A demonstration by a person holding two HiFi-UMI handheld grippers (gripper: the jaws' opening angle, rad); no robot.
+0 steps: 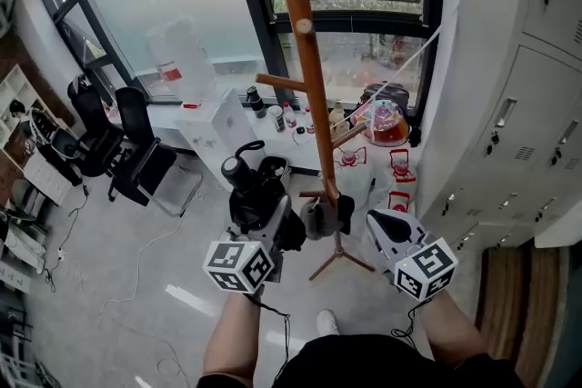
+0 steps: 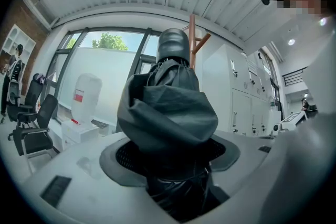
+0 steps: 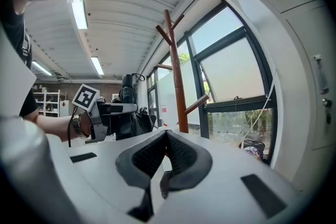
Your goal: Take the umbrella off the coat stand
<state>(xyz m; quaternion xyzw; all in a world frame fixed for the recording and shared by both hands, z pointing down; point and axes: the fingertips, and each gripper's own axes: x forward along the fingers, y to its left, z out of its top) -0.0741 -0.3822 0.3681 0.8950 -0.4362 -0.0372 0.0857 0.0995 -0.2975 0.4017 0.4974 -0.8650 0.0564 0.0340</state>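
Note:
The wooden coat stand [image 1: 307, 59] rises by the window, its feet on the floor ahead of me. My left gripper [image 1: 273, 212] is shut on the folded black umbrella [image 1: 257, 193], held low and just left of the pole. In the left gripper view the dark crumpled umbrella [image 2: 169, 113] fills the gap between the jaws, with the coat stand [image 2: 192, 34] behind it. My right gripper [image 1: 389, 227] hovers right of the pole's base, shut with its pads together and nothing between them [image 3: 165, 157]. From that side the coat stand [image 3: 176, 76] and the umbrella [image 3: 126, 118] show ahead.
A water dispenser with a large bottle [image 1: 182, 59] stands left of the stand. Black office chairs [image 1: 123, 141] are further left. Grey lockers [image 1: 518, 132] line the right side. Bottles and bags [image 1: 382, 123] lie under the window. Cables run across the floor.

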